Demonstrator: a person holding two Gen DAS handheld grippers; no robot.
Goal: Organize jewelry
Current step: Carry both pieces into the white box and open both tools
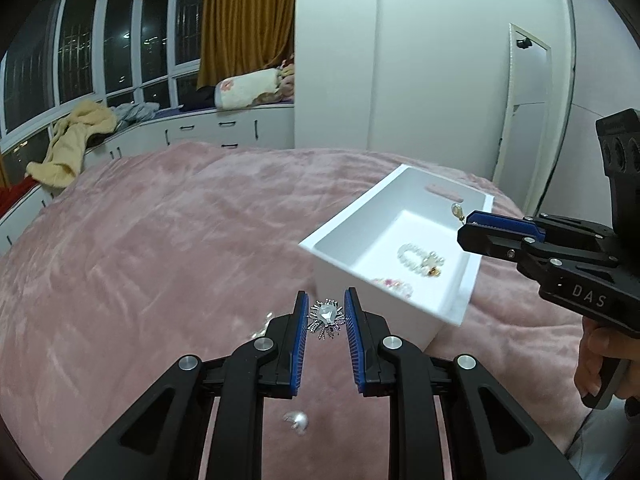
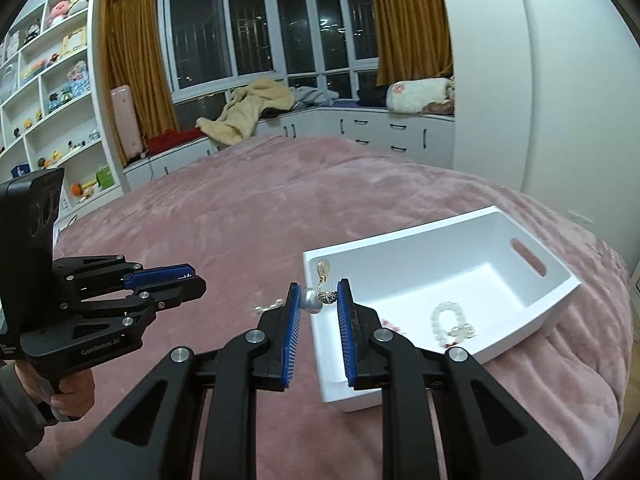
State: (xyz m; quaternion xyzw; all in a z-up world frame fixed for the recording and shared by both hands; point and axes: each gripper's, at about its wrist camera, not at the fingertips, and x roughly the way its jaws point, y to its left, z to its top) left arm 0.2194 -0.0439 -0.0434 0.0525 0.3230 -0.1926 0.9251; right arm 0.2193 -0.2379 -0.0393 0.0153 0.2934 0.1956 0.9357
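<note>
- The left gripper [image 1: 326, 312] is pinching a silver rhinestone brooch [image 1: 326, 317] between its blue-padded fingers [image 1: 301, 344], holding it clear above the pink blanket [image 1: 160, 240] just beside the near left corner of the white tray [image 1: 348, 224].
- The right gripper [image 2: 318, 300] is gripping a cluster of earrings: a silvery baroque pearl [image 2: 312, 300] is pressing against the left pad, a small dark sparkly piece [image 2: 330, 297] is sitting by the right pad, and a gold-toned drop [image 2: 323, 269] is sticking up above them.
- In the left wrist view, the right gripper [image 1: 466, 226] is reaching in from the right over the tray's far right edge, with the gold drop [image 1: 456, 210] poking up from its tip; the person's hand [image 1: 600, 344] is wrapping its handle.
- In the right wrist view, the left gripper [image 2: 192, 274] is showing side-on at the left, its fingers lying nearly together, with a hand [image 2: 72, 392] on the grip.
- Inside the tray [image 2: 400, 248] a clear beaded bracelet [image 2: 448, 316] is lying on the floor near the right side, and a pinkish beaded piece [image 1: 394, 284] is lying by the near wall.
- On the blanket, a small silvery piece [image 1: 296, 420] is lying under the left gripper, and another glittering bit [image 2: 268, 306] is resting just left of the tray.
- Beyond the bed, a window seat with white drawers [image 2: 376, 128] is carrying a cream blanket [image 2: 252, 112], and mustard curtains [image 2: 136, 56] are hanging by dark windows; toy-filled shelves [image 2: 52, 80] are lining the left wall.
</note>
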